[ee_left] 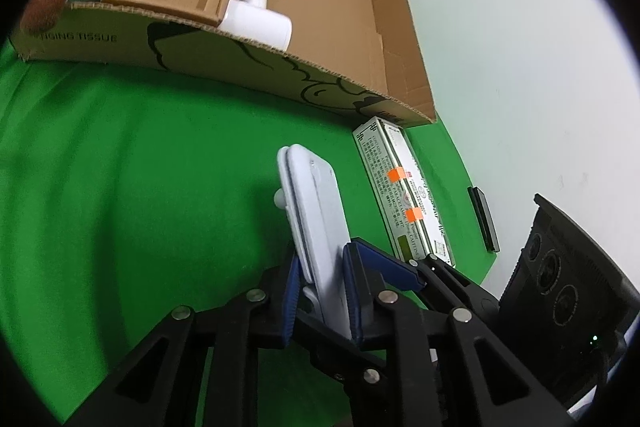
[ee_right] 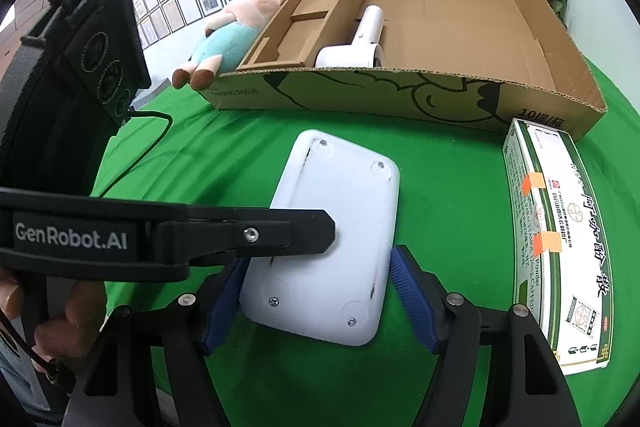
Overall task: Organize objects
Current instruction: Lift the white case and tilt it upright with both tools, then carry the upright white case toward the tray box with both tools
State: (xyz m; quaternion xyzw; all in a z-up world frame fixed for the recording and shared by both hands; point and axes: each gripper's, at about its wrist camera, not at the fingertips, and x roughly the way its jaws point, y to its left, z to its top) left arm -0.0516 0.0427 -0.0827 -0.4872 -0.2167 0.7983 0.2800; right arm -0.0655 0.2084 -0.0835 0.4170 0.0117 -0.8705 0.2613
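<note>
My left gripper [ee_left: 320, 291] is shut on the edge of a flat white plastic device [ee_left: 310, 211], which it holds edge-on above the green cloth. In the right wrist view the same device [ee_right: 336, 227] shows its screwed underside, with the left gripper's black finger [ee_right: 256, 235] across it. My right gripper [ee_right: 316, 291] is open, its blue pads on either side of the device's near end, the left pad close to its edge. Behind stands an open cardboard box [ee_right: 400, 99] holding a white hair dryer [ee_right: 360, 43].
A green and white medicine carton [ee_right: 560, 235] lies on the cloth to the right; it also shows in the left wrist view [ee_left: 400, 195]. A plush pig [ee_right: 228, 35] leans on the box's left side. A small black bar [ee_left: 484, 219] lies by the white wall.
</note>
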